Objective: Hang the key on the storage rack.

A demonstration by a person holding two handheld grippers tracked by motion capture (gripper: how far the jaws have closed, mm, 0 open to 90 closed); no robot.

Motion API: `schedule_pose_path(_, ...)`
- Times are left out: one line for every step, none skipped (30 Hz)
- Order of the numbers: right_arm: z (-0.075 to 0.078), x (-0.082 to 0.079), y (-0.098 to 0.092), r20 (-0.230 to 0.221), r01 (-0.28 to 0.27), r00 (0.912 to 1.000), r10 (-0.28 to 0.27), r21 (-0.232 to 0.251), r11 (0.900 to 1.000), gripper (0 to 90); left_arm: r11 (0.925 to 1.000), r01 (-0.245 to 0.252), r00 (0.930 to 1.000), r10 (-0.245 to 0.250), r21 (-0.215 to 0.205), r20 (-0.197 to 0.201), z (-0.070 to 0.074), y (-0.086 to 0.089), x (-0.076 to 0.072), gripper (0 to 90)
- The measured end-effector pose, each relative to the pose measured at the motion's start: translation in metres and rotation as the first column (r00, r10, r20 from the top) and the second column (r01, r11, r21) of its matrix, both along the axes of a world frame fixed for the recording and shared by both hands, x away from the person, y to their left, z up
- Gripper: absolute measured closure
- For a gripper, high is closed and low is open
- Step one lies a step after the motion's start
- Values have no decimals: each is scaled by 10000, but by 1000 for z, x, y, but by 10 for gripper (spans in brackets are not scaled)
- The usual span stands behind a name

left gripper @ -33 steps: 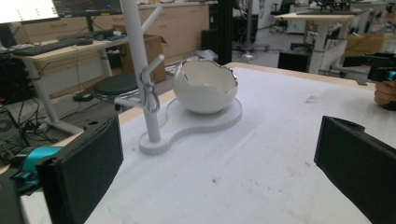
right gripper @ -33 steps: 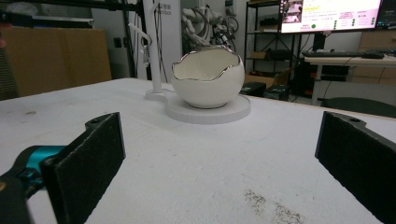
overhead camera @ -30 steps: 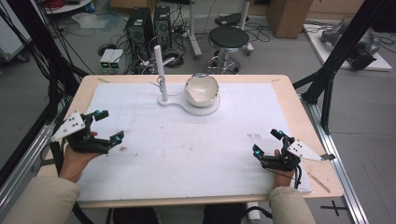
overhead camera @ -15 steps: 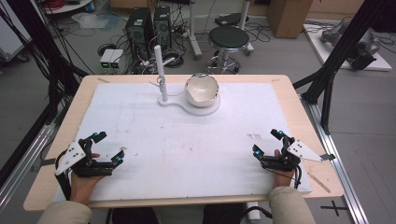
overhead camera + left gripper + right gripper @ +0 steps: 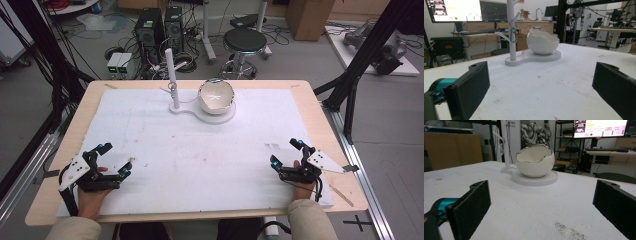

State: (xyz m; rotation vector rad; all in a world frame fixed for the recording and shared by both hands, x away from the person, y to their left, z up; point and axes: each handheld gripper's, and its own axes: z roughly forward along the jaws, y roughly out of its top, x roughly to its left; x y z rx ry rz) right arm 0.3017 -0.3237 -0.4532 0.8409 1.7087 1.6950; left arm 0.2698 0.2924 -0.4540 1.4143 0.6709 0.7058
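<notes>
Both spread wide, left gripper (image 5: 114, 161) and right gripper (image 5: 286, 153); ahead, eggshell bowl (image 5: 216, 96): probably brittle, slippery; pinch rim gently

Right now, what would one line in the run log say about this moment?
left gripper: open, holding nothing | right gripper: open, holding nothing | egg-shaped bowl: on white stand at table's far side, untouched

Colours noted on table and tools

Egg-shaped bowl (image 5: 216, 96) white with a silver jagged rim; stand (image 5: 172, 80) and its base white. Table cover (image 5: 200, 150) white with faint brown stains; table (image 5: 310, 100) edge pale wood. Left gripper (image 5: 114, 161) and right gripper (image 5: 286, 152) black with teal tips.
</notes>
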Motion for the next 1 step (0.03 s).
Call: schedule_pose_path(0, 0, 0, 25, 8, 10000, -8, 0, 10000, 5, 10000, -6, 10000, 6, 8, -2, 0, 0, 0, 17)
